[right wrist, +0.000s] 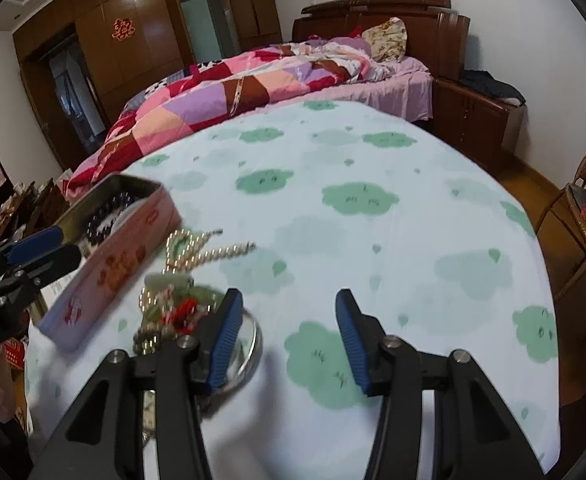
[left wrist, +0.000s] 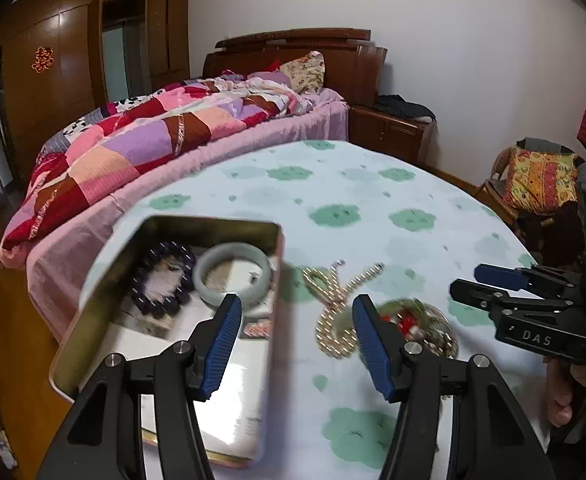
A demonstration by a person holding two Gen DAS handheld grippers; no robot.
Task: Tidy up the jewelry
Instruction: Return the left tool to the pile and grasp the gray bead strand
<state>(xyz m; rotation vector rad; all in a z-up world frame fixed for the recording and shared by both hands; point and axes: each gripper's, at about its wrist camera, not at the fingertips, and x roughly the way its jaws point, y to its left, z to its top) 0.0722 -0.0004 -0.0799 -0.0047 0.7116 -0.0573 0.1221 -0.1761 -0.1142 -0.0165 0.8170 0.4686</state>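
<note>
An open pink tin (left wrist: 93, 280) (right wrist: 105, 268) sits at the table's left. Inside lie a dark purple bead bracelet (left wrist: 163, 278) and a pale green jade bangle (left wrist: 233, 276). A pearl necklace (left wrist: 335, 300) (right wrist: 197, 250) lies on the cloth beside the tin. A pile of jewelry with red and green pieces (left wrist: 417, 324) (right wrist: 173, 312) lies beside a silver ring-shaped bangle (right wrist: 253, 344). My left gripper (left wrist: 297, 308) is open and empty, above the tin's right edge and the necklace. My right gripper (right wrist: 287, 306) (left wrist: 469, 280) is open and empty, just right of the pile.
The table has a pale cloth with green cloud shapes (right wrist: 357, 196). A bed with a patchwork quilt (left wrist: 141, 140) stands behind it. A wooden nightstand (left wrist: 389, 128) and a chair with a yellow cushion (left wrist: 541, 176) are at the right.
</note>
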